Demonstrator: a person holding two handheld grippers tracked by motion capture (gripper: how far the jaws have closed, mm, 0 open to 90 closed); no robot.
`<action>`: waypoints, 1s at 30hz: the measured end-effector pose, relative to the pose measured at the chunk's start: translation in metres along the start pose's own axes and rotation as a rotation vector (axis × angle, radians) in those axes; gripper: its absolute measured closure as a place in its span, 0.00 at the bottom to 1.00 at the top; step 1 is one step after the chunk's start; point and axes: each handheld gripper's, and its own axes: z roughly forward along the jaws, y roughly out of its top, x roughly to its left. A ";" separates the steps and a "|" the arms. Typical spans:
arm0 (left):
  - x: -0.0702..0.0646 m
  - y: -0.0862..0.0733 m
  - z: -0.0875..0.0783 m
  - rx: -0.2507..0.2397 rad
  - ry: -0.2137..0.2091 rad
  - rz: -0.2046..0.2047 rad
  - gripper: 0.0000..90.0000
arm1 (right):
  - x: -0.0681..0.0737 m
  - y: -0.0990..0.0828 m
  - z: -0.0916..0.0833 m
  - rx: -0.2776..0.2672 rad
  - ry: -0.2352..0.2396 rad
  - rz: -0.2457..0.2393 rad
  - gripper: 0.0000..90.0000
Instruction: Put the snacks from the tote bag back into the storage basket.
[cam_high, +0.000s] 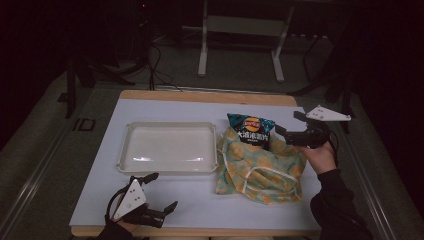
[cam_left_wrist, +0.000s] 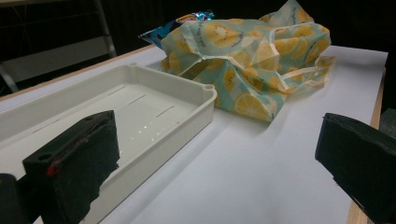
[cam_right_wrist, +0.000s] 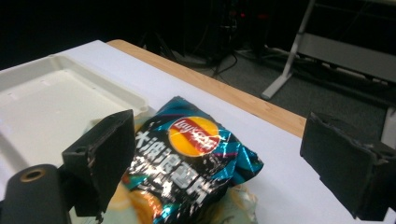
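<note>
Right gripper (cam_high: 289, 127), jaws wide and empty, sits just right of the chip bag (cam_high: 250, 130) protruding from the fruit-print tote (cam_high: 260, 170). I judge it nearer; left gripper (cam_high: 161, 192) hangs open, well apart.

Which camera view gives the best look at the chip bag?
The right gripper view: the chip bag lies close between the open jaws, logo and print readable. The high view shows it small, poking out of the fruit-print bag. The left gripper view shows just its blue corner behind the fabric.
</note>
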 end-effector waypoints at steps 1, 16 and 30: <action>0.000 0.000 0.000 0.000 0.000 -0.001 0.00 | -0.001 0.001 0.003 0.004 -0.005 -0.003 0.12; 0.000 -0.001 0.001 0.005 -0.003 0.004 0.00 | -0.023 0.011 0.050 0.056 -0.004 0.054 0.16; -0.002 -0.001 0.001 0.012 -0.004 0.012 0.00 | -0.039 -0.017 0.081 0.133 0.055 0.115 0.16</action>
